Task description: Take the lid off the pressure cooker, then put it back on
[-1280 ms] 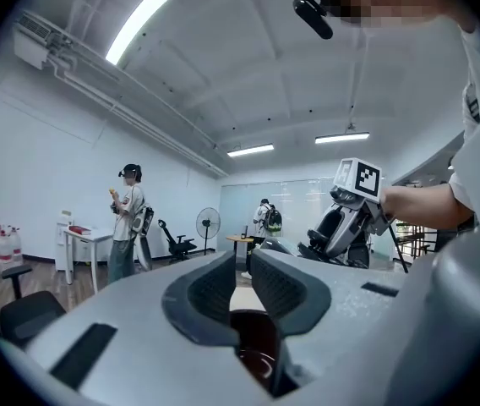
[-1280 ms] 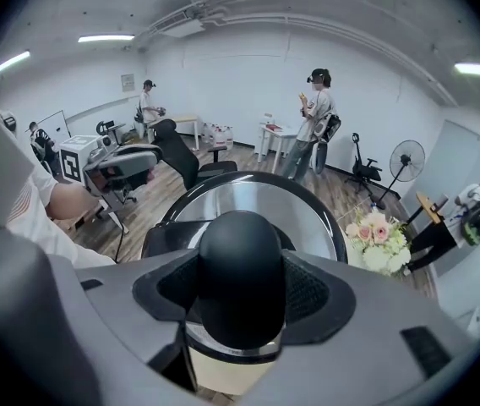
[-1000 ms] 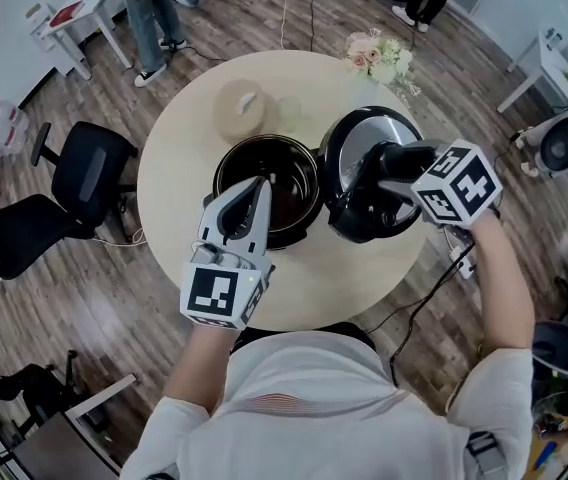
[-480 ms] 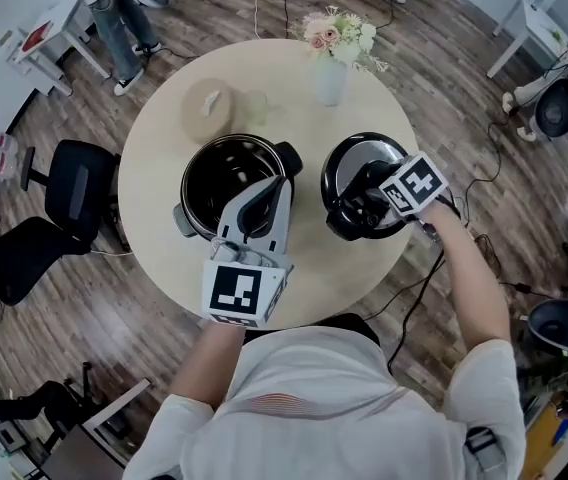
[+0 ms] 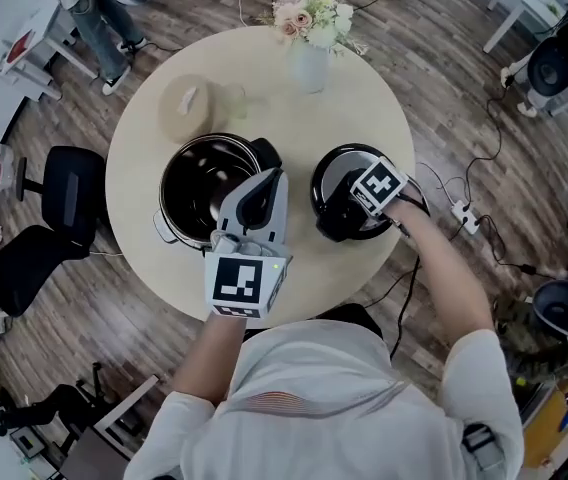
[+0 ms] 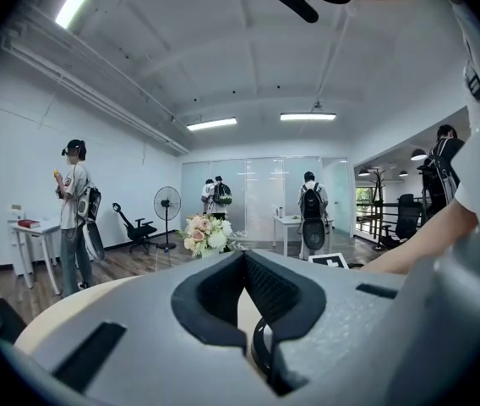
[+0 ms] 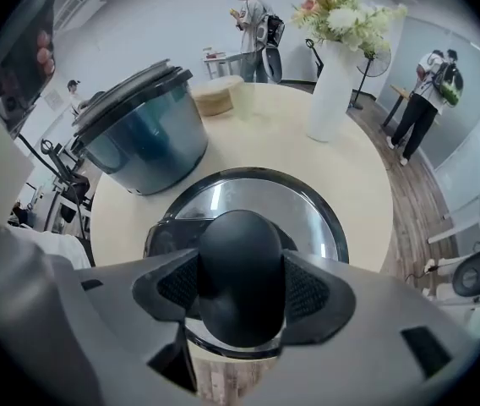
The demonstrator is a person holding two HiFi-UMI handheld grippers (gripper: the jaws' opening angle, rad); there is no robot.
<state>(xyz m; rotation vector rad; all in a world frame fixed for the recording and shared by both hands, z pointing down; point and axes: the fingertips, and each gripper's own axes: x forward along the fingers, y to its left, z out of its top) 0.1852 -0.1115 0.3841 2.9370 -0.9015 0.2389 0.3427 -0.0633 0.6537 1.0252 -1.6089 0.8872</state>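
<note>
The open pressure cooker pot [image 5: 204,183] stands left of centre on the round table [image 5: 264,88]; in the right gripper view the pot [image 7: 143,129] sits behind the lid. The steel-and-black lid [image 5: 336,173] is low over the table to the pot's right; whether it rests there I cannot tell. My right gripper [image 5: 359,200] points down and is shut on the lid's black knob [image 7: 240,273], a pad on either side. My left gripper [image 5: 267,180] hovers over the pot's right rim, shut and empty. In its own view, my left gripper [image 6: 245,260] looks level across the room.
A white vase of flowers [image 5: 309,48] stands at the table's far side, seen also as the vase [image 7: 333,83]. A beige round dish [image 5: 186,105] lies beyond the pot. Office chairs [image 5: 64,198] stand left of the table, and cables [image 5: 464,218] lie on the floor right. People stand in the room.
My right gripper has come down with the lid, from tilted above the table to flat at table level beside the pot. My left gripper has shifted right toward the pot's rim.
</note>
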